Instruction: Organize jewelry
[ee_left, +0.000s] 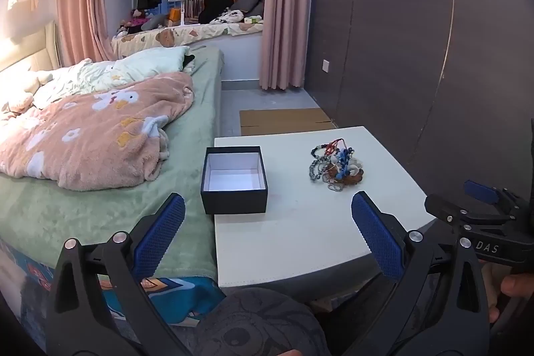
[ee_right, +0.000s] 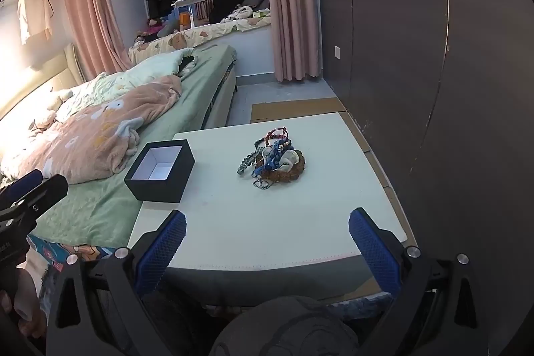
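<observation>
**Both grippers poised, jewelry pile untouched, box empty**

Landmark: black box (ee_left: 234, 180), lid off, white interior bare, standing at the bed-side edge of the white table (ee_left: 300, 232).

Jewelry pile (ee_right: 272, 160) lies on the table to the right of the box, well apart from it, toward the dark wall panels. Nothing is in the box yet, so I judge the task to be at its very start.

Left gripper (ee_left: 267, 229): jaws spread wide, nothing between them, hovering nearer the camera than the box. Right gripper (ee_right: 267, 234): likewise spread wide and empty, short of the pile, tilted down toward the table.

Step in hand, as judged: first pick from the pile. Strands are tangled; advise taking an outlying loop, e.g. the silver chain link (ee_right: 262, 184) at the pile's near edge, rather than the middle, and lifting slowly so that neighbours slide off. The left gripper may steady the box, since it sits close to the table edge.

Counts:
- boxes: one
- piles: one; separate strands cannot be counted, several colours (red, blue, grey, brown) show
- grippers: two
</observation>
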`<control>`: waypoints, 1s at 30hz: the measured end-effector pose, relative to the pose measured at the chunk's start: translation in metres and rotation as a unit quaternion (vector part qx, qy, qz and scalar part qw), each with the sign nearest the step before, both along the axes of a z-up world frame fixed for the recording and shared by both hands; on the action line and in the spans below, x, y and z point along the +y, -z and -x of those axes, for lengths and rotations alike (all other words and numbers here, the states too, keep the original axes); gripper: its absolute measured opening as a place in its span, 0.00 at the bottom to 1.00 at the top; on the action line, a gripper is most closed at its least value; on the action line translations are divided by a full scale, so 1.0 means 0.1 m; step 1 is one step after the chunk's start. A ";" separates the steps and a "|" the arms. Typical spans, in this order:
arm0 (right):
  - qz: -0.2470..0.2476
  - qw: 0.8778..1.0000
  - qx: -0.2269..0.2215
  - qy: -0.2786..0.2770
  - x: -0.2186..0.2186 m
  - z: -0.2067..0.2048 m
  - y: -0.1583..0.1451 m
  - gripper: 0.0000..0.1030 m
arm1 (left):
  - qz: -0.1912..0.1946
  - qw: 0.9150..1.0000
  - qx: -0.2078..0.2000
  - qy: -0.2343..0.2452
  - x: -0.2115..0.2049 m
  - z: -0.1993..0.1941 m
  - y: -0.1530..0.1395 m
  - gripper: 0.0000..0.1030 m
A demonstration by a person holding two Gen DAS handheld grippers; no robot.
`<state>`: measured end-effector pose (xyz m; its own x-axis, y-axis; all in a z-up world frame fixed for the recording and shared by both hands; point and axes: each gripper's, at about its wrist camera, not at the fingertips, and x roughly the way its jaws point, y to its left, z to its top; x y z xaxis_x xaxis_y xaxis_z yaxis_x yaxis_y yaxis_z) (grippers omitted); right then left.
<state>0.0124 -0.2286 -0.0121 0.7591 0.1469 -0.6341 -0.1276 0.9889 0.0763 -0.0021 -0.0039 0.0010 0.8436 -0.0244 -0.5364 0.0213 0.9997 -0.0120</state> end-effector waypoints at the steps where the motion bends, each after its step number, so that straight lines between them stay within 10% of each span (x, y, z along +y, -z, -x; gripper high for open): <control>1: -0.002 1.000 0.000 0.000 0.00 0.00 0.00 0.93 | -0.004 1.000 -0.001 0.002 -0.03 0.01 0.00 0.97; 30: 0.012 1.000 -0.027 0.002 -0.05 0.18 -0.08 0.93 | 0.009 1.000 0.002 -0.009 0.00 0.12 0.03 0.97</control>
